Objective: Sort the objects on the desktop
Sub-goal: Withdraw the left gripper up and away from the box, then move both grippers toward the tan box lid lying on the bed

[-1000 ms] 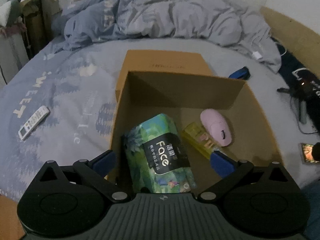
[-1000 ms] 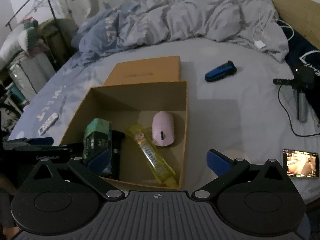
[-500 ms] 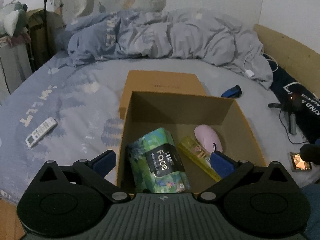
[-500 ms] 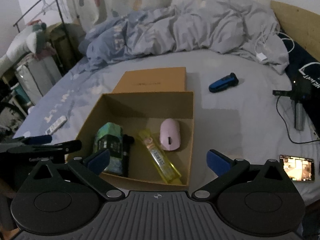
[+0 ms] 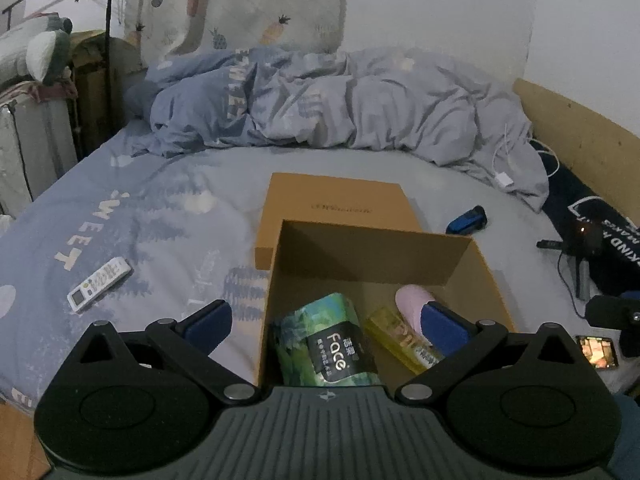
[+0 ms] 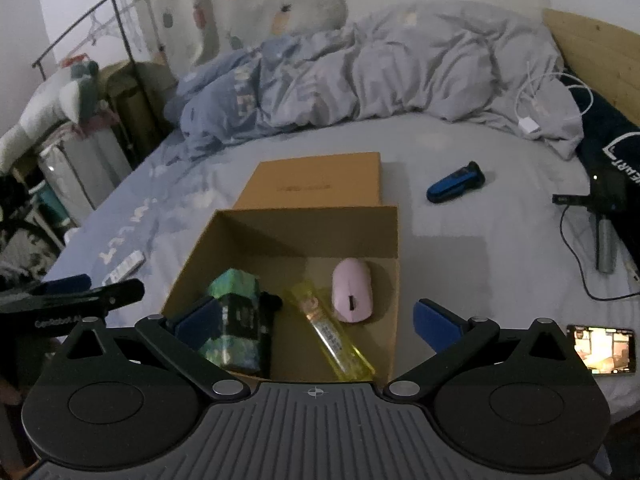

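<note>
An open cardboard box (image 5: 374, 250) (image 6: 304, 228) sits on the bed. Inside lie a green tissue pack (image 5: 328, 344) (image 6: 236, 320), a yellow tube (image 5: 404, 340) (image 6: 332, 332) and a pink mouse (image 5: 410, 300) (image 6: 352, 290). My left gripper (image 5: 326, 324) hovers open above the box's near edge, holding nothing. My right gripper (image 6: 312, 320) is open too, over the box's near side. A blue shaver (image 5: 467, 220) (image 6: 456, 182) lies on the sheet right of the box. A white remote (image 5: 99, 283) (image 6: 123, 268) lies to the left.
The box lid (image 5: 336, 204) (image 6: 316, 180) lies just behind the box. A phone (image 6: 604, 346) with a lit screen, a cable and a dark device (image 6: 604, 216) lie at the right. A rumpled duvet (image 5: 340, 104) fills the far end of the bed.
Both grippers have risen and pulled back from the box, so more of the bed and wall shows. The tissue pack stays in the box; both stay open.
</note>
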Tool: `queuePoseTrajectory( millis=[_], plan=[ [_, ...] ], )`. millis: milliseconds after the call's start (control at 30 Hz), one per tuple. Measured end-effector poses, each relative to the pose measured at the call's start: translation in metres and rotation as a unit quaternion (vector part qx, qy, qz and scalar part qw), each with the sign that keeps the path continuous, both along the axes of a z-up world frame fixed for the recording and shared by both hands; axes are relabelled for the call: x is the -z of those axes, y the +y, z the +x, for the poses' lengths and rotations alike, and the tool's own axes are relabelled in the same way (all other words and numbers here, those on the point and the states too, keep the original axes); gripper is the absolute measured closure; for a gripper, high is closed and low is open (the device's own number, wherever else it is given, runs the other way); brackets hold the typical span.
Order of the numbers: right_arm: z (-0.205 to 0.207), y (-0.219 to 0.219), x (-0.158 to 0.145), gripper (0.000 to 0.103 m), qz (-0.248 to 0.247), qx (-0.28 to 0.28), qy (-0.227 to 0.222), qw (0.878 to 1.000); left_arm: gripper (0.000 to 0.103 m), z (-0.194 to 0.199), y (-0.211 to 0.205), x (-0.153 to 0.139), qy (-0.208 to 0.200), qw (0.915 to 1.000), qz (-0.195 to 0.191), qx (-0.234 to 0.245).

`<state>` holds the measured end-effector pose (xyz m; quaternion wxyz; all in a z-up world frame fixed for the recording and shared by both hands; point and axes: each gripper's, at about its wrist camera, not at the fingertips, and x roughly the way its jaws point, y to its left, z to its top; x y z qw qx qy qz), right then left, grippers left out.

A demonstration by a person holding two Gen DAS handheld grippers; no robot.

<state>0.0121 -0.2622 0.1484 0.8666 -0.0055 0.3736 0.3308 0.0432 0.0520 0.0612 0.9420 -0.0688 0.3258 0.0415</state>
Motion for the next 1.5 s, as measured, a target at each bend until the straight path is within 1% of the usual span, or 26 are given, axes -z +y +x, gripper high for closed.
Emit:
queuePoseTrajectory(
  millis=[333,433,633,833,1000,1200,1367,1500],
  plan=[
    [0.013,0.006,-0.019,0.000,0.014,0.001,-0.014,1.000,0.000,0.010,0.013,-0.017,-0.025,0.9996,-0.011,-0.010],
    [0.020,0.007,-0.022,0.000,0.012,0.006,-0.014,1.000,0.000,0.013,0.016,-0.021,-0.028,0.9995,-0.005,-0.015],
    [0.032,0.008,-0.022,0.000,0.017,0.014,-0.014,1.000,0.000,0.023,0.021,-0.029,-0.035,0.9992,-0.004,-0.017],
    [0.049,0.010,-0.025,0.000,0.018,0.018,-0.013,1.000,0.000,0.032,0.030,-0.042,-0.048,0.9984,-0.015,-0.026],
    [0.065,0.013,-0.040,0.000,0.027,0.015,-0.026,0.999,0.000,0.043,0.038,-0.055,-0.058,0.9976,-0.021,-0.031],
    [0.088,0.020,-0.061,0.000,0.046,0.012,-0.042,0.998,0.000,0.060,0.044,-0.071,-0.076,0.9964,-0.012,-0.038],
    [0.109,0.030,-0.075,0.000,0.061,0.003,-0.050,0.997,0.000,0.077,0.045,-0.085,-0.092,0.9953,0.000,-0.030],
    [0.126,0.041,-0.087,0.000,0.068,-0.006,-0.064,0.996,0.000,0.091,0.047,-0.095,-0.108,0.9936,0.008,-0.033]
  ],
)
